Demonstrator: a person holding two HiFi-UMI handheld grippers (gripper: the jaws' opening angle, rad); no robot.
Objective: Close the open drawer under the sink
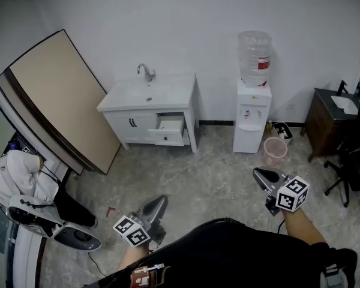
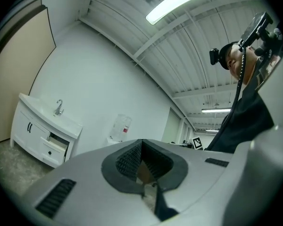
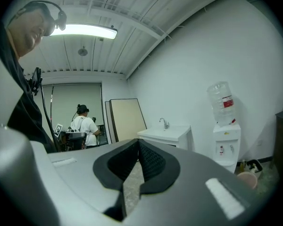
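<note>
From the head view I see the white vanity (image 1: 147, 110) against the far wall, just above the middle of the frame, with a sink (image 1: 145, 93) and a faucet (image 1: 146, 72) on top. The drawer (image 1: 170, 129) is on the right half of the cabinet front, under the sink top. It is pulled out so its inside shows, beside two closed doors (image 1: 132, 125) with dark handles.

Both my tongs are low in the frame, well apart from the vanity and above the grey marbled floor (image 1: 210, 179). The left tongs (image 1: 161, 199) sit at lower centre-left, pressed together with nothing between the pads. The right tongs (image 1: 257, 173) sit at lower right. In their own view the pads meet at the tip and pinch nothing.

A large beige board (image 1: 60, 98) leans on the wall at the left of the frame. To the right of the vanity stands a white water dispenser (image 1: 252, 119) with a clear bottle (image 1: 254, 56) on top, and a pink bin (image 1: 275, 151) on the floor just beside it. A dark cabinet (image 1: 324, 125) with its own basin is at the right edge.

The left tongs' view shows the vanity at mid-left with the drawer hanging out. The right tongs' view shows a person in a white shirt (image 3: 85, 126) standing far back.
</note>
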